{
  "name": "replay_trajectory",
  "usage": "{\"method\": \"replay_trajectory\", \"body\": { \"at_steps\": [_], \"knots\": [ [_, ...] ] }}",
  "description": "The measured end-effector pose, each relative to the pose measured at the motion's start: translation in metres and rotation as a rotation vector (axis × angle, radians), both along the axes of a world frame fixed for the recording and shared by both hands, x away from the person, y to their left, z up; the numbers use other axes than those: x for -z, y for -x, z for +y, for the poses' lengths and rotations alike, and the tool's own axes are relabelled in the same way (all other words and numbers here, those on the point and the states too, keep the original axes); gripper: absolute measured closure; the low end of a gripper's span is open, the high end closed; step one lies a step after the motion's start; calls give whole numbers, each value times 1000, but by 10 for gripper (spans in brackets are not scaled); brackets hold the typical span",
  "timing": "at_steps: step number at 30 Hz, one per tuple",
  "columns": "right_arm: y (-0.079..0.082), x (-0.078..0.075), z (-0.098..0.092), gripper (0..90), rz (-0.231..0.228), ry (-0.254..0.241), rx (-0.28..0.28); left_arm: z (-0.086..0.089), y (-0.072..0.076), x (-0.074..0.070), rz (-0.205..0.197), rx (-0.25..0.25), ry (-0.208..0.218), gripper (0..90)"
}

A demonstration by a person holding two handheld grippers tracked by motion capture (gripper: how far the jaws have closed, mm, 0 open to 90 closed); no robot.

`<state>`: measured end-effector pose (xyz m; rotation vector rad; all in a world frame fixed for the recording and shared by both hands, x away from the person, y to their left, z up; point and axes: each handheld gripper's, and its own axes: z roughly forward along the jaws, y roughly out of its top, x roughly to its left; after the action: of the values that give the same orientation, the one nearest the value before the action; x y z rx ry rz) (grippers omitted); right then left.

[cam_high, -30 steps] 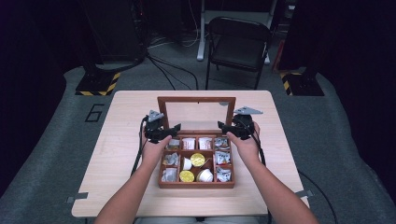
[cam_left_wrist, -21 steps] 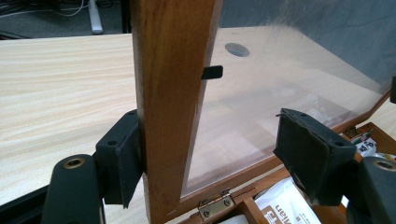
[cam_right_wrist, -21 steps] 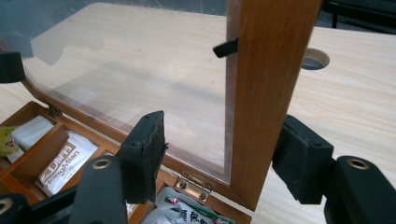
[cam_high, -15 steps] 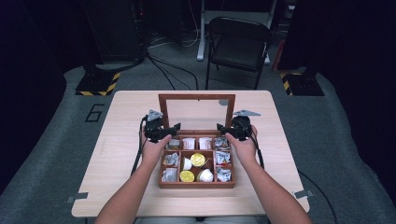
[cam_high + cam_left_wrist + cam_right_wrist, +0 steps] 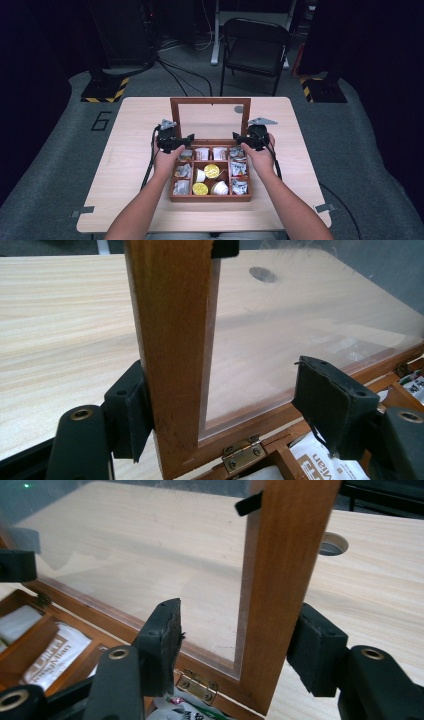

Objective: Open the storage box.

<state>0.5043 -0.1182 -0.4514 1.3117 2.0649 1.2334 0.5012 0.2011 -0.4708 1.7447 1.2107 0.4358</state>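
Observation:
A wooden box [image 5: 210, 198] with several compartments of tea bags and small cups sits mid-table. Its lid [image 5: 210, 101], a wood frame around a clear pane [image 5: 280, 330], stands upright. My left gripper [image 5: 172, 140] straddles the lid's left post [image 5: 170, 340]. The outer pad [image 5: 132, 410] touches the wood and the other pad [image 5: 325, 400] stands well clear in front of the pane. My right gripper [image 5: 252, 137] straddles the right post [image 5: 285, 580]. Its jaws have just been closing around the post, and the inner pad [image 5: 165, 640] is still apart from it.
The light wooden table [image 5: 135, 125] has a round cable hole [image 5: 239, 109] behind the lid. A folding chair [image 5: 255, 47] stands on the floor beyond the far edge. Cables trail from both grippers along the person's forearms.
The lid's top rail stands slightly higher in the high view than a second ago. Both hands have stayed at the lid's lower corners.

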Motion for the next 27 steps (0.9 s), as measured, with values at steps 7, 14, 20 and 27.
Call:
{"method": "replay_trajectory", "body": {
  "at_steps": [7, 14, 20, 27],
  "knots": [
    [-4, 1, 4, 418, -3, 29, 14, 1, -3, 1, 2, -8, -2, 292],
    [-7, 3, 6, 402, 0, 29, 25, 1, -5, 3, 9, -18, 17, 306],
    [-10, 4, 7, 400, 3, 33, 27, 1, -8, 5, 12, -25, 23, 307],
    [-14, 8, 7, 395, 5, 26, 39, 1, -12, 8, 14, -27, 22, 307]
  ]
}}
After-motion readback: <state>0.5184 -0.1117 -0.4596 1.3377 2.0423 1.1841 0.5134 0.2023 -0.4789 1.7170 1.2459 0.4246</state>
